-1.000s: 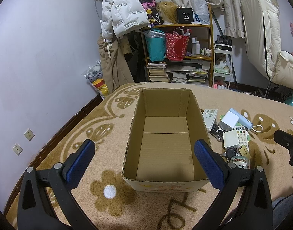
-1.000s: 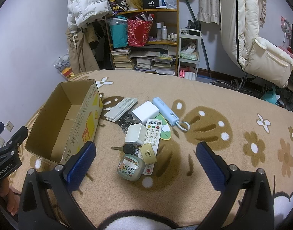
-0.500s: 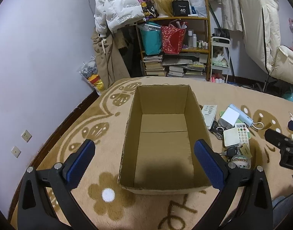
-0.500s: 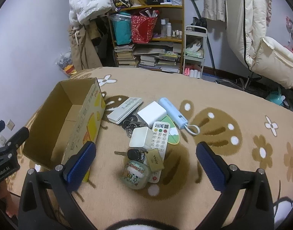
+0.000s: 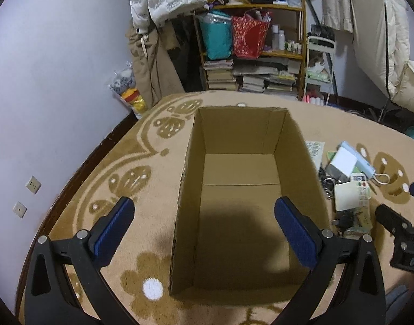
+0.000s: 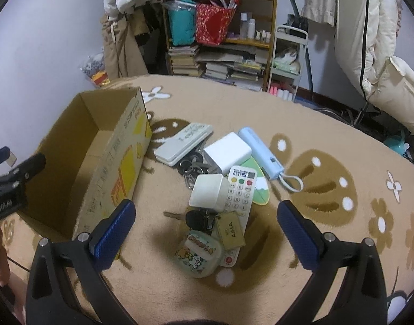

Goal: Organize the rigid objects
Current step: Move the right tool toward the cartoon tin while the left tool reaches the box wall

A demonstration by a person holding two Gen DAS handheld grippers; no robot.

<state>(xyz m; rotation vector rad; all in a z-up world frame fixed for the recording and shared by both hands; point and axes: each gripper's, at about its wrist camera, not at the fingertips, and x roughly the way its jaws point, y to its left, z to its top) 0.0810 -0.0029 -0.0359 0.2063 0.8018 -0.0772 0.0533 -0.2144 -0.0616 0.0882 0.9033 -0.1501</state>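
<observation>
An open, empty cardboard box [image 5: 242, 243] stands on the carpet; it also shows at the left of the right wrist view [image 6: 79, 168]. My left gripper [image 5: 204, 233] is open and empty, hovering over the box's near end. To the box's right lies a pile: a white remote [image 6: 239, 192], a white case [image 6: 183, 145], a white charger block [image 6: 227, 151], a white square box [image 6: 208, 191], a light-blue power bank [image 6: 261, 150], keys with a tag [image 6: 204, 219] and a cartoon-printed case [image 6: 198, 252]. My right gripper [image 6: 205, 233] is open and empty above the pile's near end.
A tan flower-pattern carpet [image 6: 328, 140] covers the surface. A cluttered bookshelf [image 6: 220, 40], hanging coats and a cream recliner [image 6: 382, 67] stand behind. The purple wall [image 5: 44, 81] with sockets is at the left.
Both grippers have moved forward and lower: the left one is now over the box's near end, the right one is closer above the pile. Both stay open.
</observation>
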